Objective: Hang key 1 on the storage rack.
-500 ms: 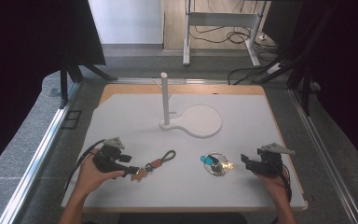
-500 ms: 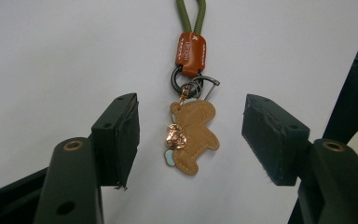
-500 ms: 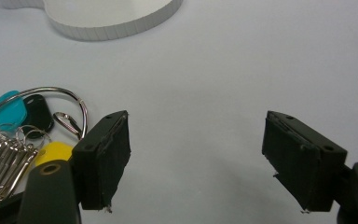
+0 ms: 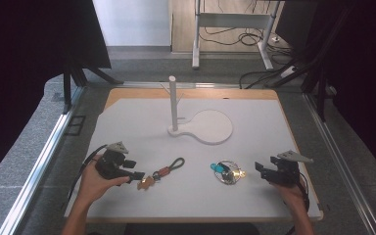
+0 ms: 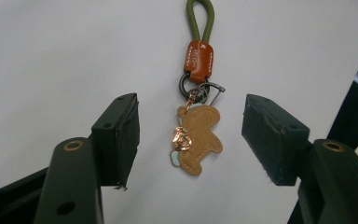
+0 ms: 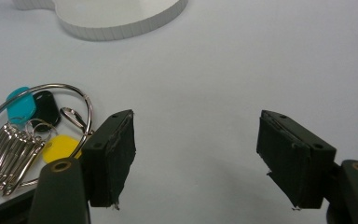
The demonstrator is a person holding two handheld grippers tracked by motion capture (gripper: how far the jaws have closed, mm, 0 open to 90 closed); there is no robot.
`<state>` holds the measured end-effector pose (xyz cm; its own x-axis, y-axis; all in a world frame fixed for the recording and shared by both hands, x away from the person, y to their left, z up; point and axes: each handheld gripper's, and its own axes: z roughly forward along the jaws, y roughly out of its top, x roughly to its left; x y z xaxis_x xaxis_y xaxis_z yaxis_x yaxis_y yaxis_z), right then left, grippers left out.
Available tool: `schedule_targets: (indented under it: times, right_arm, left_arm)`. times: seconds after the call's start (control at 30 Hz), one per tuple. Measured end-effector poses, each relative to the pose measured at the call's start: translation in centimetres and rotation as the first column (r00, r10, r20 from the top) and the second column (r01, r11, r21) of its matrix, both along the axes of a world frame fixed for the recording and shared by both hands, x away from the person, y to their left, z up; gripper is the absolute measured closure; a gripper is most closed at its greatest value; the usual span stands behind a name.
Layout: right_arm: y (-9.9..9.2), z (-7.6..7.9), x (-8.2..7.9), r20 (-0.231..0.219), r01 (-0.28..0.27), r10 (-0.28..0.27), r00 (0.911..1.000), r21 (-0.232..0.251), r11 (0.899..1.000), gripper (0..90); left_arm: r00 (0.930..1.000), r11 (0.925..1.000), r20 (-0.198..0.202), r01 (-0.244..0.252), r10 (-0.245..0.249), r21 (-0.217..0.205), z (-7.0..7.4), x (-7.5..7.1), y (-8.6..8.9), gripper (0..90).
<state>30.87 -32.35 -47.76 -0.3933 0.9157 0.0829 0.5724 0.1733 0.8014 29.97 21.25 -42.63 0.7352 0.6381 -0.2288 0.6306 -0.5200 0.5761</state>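
The left claw [image 5: 191, 140] stands wide open and empty around the tan leather bear charm on its green cord keychain [image 5: 196, 135], which lies flat on the white table [image 4: 254, 205]; I judge the grasp comes next, so the jaws must close. At 3 o'clock, the right claw [image 6: 196, 154] is open and empty beside the metal key ring with coloured tags [image 6: 25, 135]. At 12 o'clock stands the white post stand [image 4: 174, 105]; nothing blocks.
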Motion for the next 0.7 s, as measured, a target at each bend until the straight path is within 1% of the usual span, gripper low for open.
schedule_targets:
  times: [0.07,0.1,0.13,0.17,0.2,0.27,0.3,0.4,0.53,0.6,0.7]
  right_arm:
    - [-0.2,0.1,-0.1,0.001,0.001,-0.001,1.0,0.009,1.0,28.9]
    - [-0.3,0.2,-0.1,0.001,0.0,0.0,1.0,0.011,1.0,29.2]
    - [-0.3,0.2,-0.2,0.002,0.003,-0.003,1.0,0.012,1.0,29.3]
    - [-0.4,0.2,-0.2,0.004,0.005,-0.005,1.0,0.01,1.0,29.4]
    - [-0.5,0.2,-0.2,0.004,0.006,-0.006,1.0,0.01,1.0,29.5]
    - [-0.7,0.2,-0.3,0.004,0.005,-0.005,1.0,0.004,1.0,29.6]
    - [-0.7,0.2,-0.2,0.004,0.006,-0.006,1.0,0.004,1.0,29.6]
    - [-0.8,0.2,-0.1,0.004,0.006,-0.006,1.0,0.012,1.0,29.8]
    - [-0.6,0.0,0.2,0.003,-0.001,0.001,1.0,0.004,1.0,29.8]
    - [-0.4,0.0,0.2,0.001,-0.009,0.009,1.0,-0.006,1.0,29.7]
    - [-0.1,0.1,0.3,-0.001,-0.01,0.01,0.9999,-0.009,1.0,29.7]
  left_arm:
    - [0.9999,0.9998,0.007,0.014,-0.014,-0.017,0.7,0.0,-0.4,38.1]
    - [0.9997,0.9997,0.015,0.018,-0.018,-0.018,1.0,0.1,-0.6,38.0]
    - [0.9995,0.9998,0.022,0.021,-0.021,-0.006,1.3,0.2,-0.9,37.8]
    - [0.9995,0.9997,0.022,0.025,-0.024,-0.007,1.6,0.3,-1.1,37.5]
    - [0.999,0.9994,0.029,0.036,-0.036,-0.001,1.8,0.3,-1.3,37.4]
    - [0.9985,0.9989,0.03,0.046,-0.046,0.011,2.2,0.5,-1.7,37.5]
    - [0.998,0.9982,0.023,0.058,-0.059,0.013,2.3,0.6,-2.0,37.5]
    - [0.9973,0.9968,0.014,0.071,-0.072,0.036,2.5,1.0,-2.7,37.7]
    - [0.9954,0.9938,-0.004,0.095,-0.095,0.058,2.5,1.6,-3.5,38.1]
    - [0.9949,0.9919,-0.021,0.1,-0.099,0.079,2.3,1.9,-4.1,38.3]
    - [0.9934,0.9883,-0.047,0.109,-0.105,0.107,1.7,2.4,-5.0,39.0]
